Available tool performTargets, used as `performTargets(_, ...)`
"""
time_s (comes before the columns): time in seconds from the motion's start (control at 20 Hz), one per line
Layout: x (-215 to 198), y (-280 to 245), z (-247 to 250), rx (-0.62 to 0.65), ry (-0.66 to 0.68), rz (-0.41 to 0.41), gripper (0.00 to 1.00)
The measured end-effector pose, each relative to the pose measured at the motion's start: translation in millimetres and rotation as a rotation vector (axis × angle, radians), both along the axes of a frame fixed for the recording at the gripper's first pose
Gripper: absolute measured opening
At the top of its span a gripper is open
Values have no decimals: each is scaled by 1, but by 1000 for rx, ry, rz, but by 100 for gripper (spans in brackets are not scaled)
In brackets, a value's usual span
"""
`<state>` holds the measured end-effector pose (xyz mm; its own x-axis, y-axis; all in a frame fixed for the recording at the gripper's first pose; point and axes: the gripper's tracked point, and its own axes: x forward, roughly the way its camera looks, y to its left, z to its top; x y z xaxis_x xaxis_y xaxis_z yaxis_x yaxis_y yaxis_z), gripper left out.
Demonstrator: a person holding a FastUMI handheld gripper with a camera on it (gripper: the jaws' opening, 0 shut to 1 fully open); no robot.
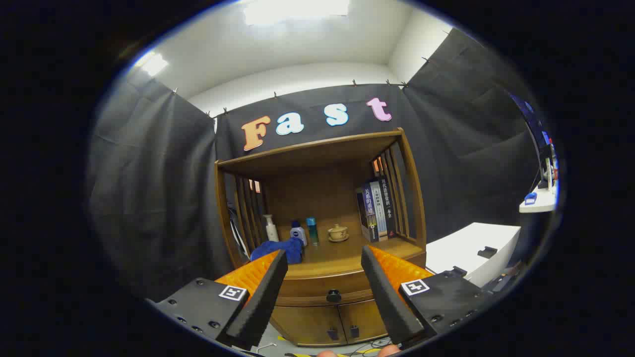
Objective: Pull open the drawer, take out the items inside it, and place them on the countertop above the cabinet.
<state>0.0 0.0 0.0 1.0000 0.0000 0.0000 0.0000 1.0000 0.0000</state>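
The drawer sits shut in the front of the wooden cabinet, just under the countertop, its dark round knob centred between the fingers and beyond them. The gripper is held level and pointed straight at the cabinet, fingers spread wide with nothing between them, well short of the knob. On the countertop lie a blue cloth near the left finger, a white pump bottle, a small blue-capped bottle, a teal bottle, a lidded cup on a saucer and upright books against the right slats. Two lower doors sit beneath the drawer. A white table stands to the right, black cloth behind
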Motion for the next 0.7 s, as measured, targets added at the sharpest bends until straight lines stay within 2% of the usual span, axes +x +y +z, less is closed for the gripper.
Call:
performTargets(0.2,-13,5,21,-62,-24,7,98)
performTargets(0.45,-22,6,36,-53,-45,32,98)
performTargets(0.55,-23,-5,42,-54,-73,-1,98)
performTargets(0.7,-23,-10,38,-56,-58,-6,98)
